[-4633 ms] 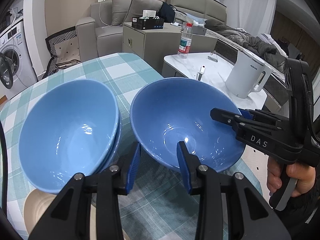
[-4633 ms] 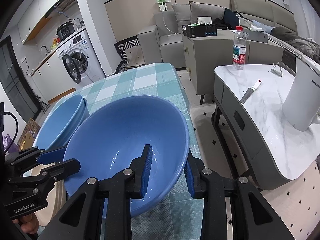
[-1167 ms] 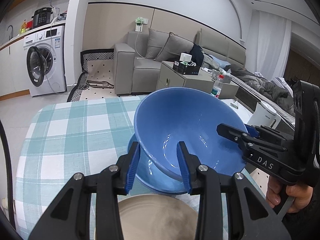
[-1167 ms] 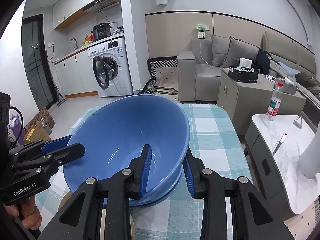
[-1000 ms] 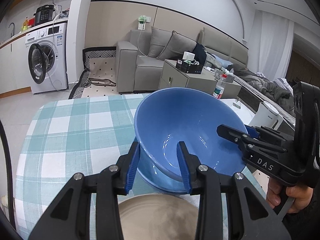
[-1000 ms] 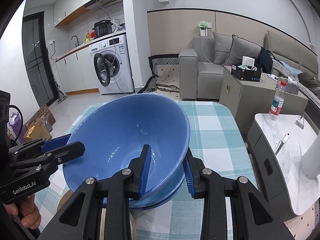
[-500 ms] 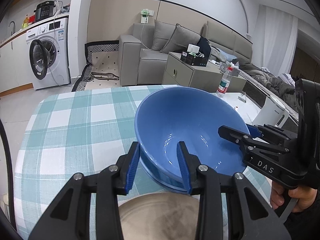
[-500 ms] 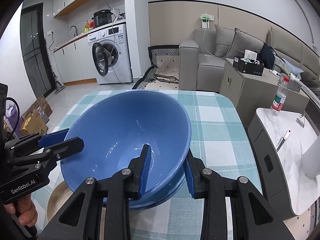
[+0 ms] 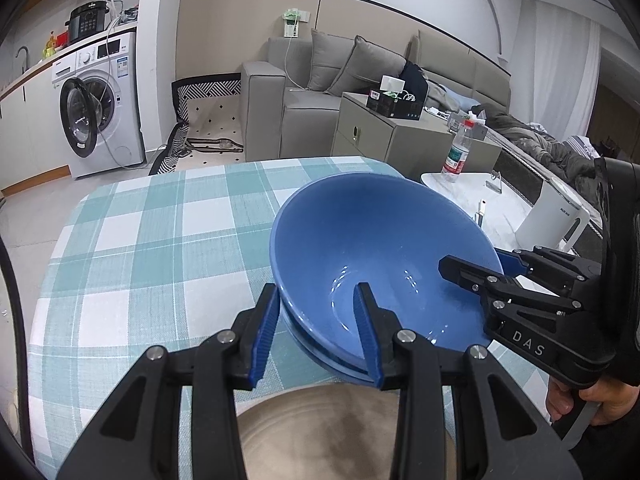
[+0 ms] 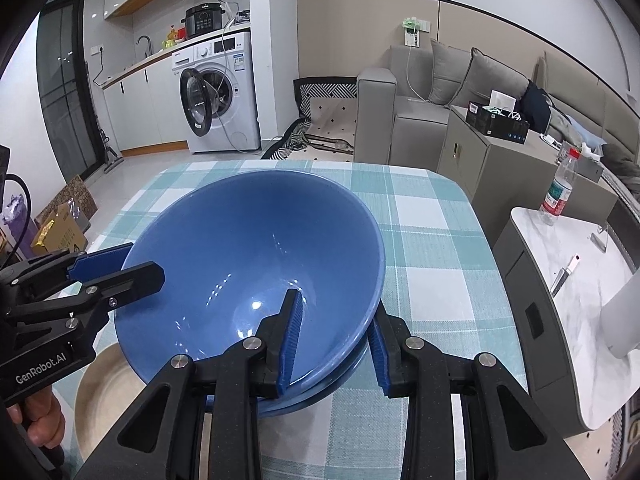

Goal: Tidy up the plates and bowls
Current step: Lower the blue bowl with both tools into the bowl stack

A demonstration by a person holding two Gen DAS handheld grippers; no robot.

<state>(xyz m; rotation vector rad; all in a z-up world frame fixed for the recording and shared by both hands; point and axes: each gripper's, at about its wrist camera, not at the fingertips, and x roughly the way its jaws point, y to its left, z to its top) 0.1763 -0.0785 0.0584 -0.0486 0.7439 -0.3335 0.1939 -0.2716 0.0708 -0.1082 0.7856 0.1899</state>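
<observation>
Nearest the left wrist camera, the left gripper is clamped on the near rim of a blue bowl, one blue pad outside the wall and one inside. Seen from the right wrist camera, the right gripper pinches the opposite rim of the same bowl in the same way, one pad inside and one outside. Each tool shows in the other's view: the right gripper reaches in from the right edge with a hand on its handle, and the left gripper reaches in from the left. The held bowl sits tilted in a second blue bowl, whose rim shows just beneath it. Beside the stack, toward the cameras, lies a beige plate on the teal-and-white checked tablecloth. To the right stands a white marble side table with a water bottle, a knife and a white kettle. Farther back are a grey cabinet, a grey sofa and a washing machine with its door open.
</observation>
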